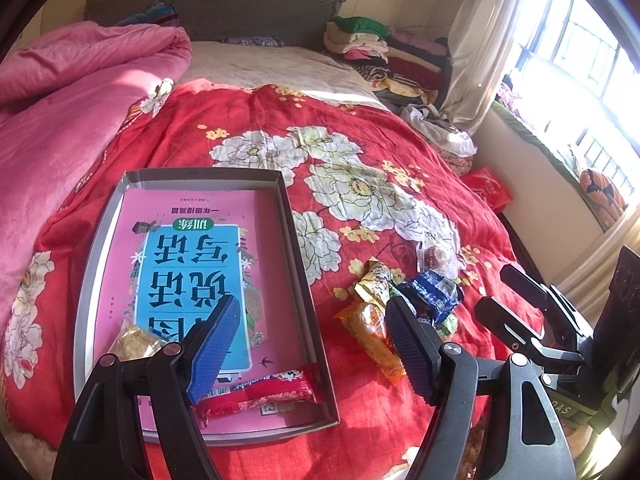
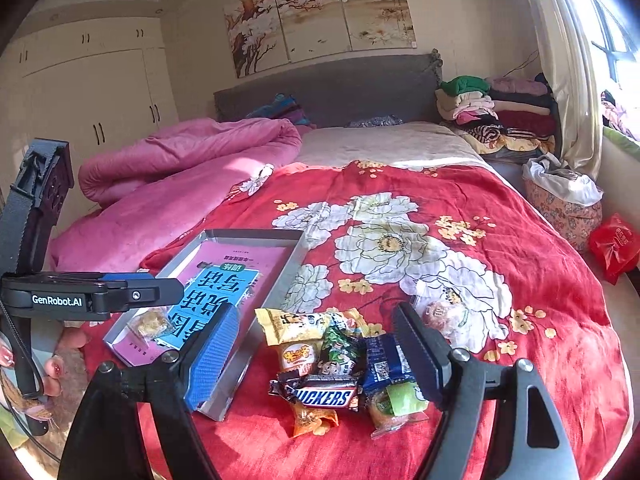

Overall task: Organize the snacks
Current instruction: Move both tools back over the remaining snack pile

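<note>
I see a shallow grey cardboard tray [image 1: 298, 248], rectangular with low upright walls, lying on a red bedspread [image 1: 400, 152] of crinkled cloth printed with large white flowers. Flat inside the tray is a glossy pink-and-blue booklet [image 1: 192, 264]. On it rest two snacks: a long red crimped-end wrapper [image 1: 260, 394] along the near wall, and a small clear packet of a golden crumbly square [image 1: 134, 340] at the near left corner.

My left gripper [image 1: 312, 344] is released, its ribbed blue pads spread apart with nothing between them; it hangs over the tray's near right wall.

Just right of the tray, on the bedspread, lies the loose snack pile [image 2: 340, 364]: a shiny brown Snickers bar [image 2: 320, 396], a crumpled dark-blue foil pack [image 2: 384, 360], yellow and orange pillow packets, and a green-labelled one. A clear-wrapped round sweet [image 2: 438, 312] lies slightly apart.

My right gripper [image 2: 316, 364] is likewise released and empty, its pads framing the pile in its own view.
</note>
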Motion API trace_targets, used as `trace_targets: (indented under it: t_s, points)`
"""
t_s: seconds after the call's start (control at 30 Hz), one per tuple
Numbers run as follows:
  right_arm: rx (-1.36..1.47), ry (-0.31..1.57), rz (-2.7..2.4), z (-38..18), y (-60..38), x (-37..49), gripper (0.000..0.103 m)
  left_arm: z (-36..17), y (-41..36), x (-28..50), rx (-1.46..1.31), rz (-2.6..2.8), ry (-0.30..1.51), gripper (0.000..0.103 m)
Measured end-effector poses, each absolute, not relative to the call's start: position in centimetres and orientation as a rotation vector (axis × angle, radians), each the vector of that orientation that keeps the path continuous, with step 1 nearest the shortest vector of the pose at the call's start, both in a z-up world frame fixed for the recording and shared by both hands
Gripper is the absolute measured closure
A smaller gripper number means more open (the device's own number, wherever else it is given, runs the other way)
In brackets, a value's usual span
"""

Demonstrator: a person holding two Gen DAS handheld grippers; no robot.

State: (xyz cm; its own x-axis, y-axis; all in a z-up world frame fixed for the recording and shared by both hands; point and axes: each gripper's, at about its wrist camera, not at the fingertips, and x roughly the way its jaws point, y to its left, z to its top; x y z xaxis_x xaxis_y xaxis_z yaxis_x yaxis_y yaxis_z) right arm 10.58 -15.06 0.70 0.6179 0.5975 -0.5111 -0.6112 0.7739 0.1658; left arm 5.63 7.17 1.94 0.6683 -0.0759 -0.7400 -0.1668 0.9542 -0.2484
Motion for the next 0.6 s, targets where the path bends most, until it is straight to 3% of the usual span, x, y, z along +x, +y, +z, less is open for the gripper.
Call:
trace_targets:
  t_s: [0.6]
  points:
    - [-0.06,0.595,0.618,-0.7,-17.4,12.2,0.024,1.5,4.8,9.2,-0.278,0.0,0.863,0.026]
